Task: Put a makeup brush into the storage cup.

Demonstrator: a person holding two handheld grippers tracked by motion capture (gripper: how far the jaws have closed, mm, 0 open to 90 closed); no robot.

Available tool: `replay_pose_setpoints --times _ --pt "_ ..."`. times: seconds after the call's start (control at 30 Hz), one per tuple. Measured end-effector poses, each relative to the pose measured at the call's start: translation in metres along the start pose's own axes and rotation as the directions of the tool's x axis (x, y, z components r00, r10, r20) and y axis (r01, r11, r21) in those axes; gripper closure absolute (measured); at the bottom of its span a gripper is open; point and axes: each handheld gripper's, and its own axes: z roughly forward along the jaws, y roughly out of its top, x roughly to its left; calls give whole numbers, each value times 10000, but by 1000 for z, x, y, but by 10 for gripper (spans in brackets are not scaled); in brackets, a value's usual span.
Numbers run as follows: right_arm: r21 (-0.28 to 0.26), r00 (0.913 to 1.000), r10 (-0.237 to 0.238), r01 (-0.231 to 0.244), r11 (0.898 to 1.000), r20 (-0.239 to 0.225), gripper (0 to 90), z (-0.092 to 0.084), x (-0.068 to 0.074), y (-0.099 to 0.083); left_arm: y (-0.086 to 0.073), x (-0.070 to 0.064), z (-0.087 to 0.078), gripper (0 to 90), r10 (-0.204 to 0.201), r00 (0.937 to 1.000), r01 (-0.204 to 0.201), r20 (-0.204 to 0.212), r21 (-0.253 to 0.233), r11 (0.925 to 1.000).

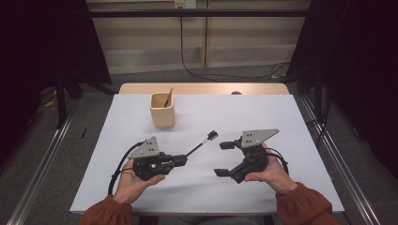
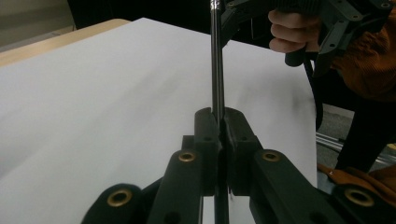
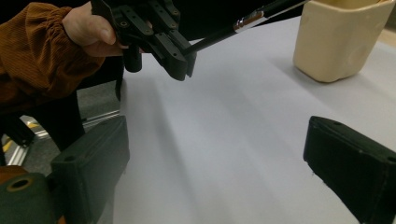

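- High view: white table [image 1: 281,122] spans the frame, a wooden strip along its far edge; both forearms in rust-coloured sleeves [image 1: 305,206] enter from the bottom.
- Beige cup [image 1: 163,110] stands upright on the far left part of the table, well apart from both grippers; a thin brown stick [image 1: 168,97] leans inside it.
- Right gripper [image 1: 225,158] is held on the right side of the table, jaws pointing left and spread wide, nothing between them. Right gripper view agrees: its two black jaws stand far apart over bare tabletop.
- Left gripper [image 1: 186,158] is held on the left side, jaws pointing right and pressed together on the handle of a slim black brush [image 1: 202,142].
- Brush runs up and to the right from the jaws, above the table, its dark head [image 1: 212,135] ending near the right gripper's upper jaw, not touching it.
- Left gripper view: brush shaft [image 2: 216,60] rises straight from the closed jaws, clamped between the pads.
- Right gripper view: left gripper [image 3: 184,60] pinches the brush [image 3: 224,33], a silver band on its shaft; cup [image 3: 338,39] stands just behind it.
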Motion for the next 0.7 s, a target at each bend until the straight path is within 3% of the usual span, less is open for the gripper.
replay_pose_setpoints --times 0.23,0.33,0.4,0.5,0.7 --pt "-422 9995 -5 18 9991 318 53 -5 -3 6 4 1 4 854 -16 10000 13 -94 -335 9994" --pt "-542 9996 -136 149 9984 249 161 -6 -6 9 8 2 7 854 32 9999 -39 -163 -385 9992" --pt "-866 9983 -177 224 9960 548 193 -7 -6 11 9 2 10 854 35 10000 -39 -69 -555 9985" --pt "-1043 9982 -208 267 9942 571 259 -8 -8 15 8 0 14 854 116 9999 -121 -94 -473 9988" --pt "-1485 9980 285 -198 9887 562 395 -8 -15 19 8 -1 16 854 130 9998 -138 -141 -582 9982"
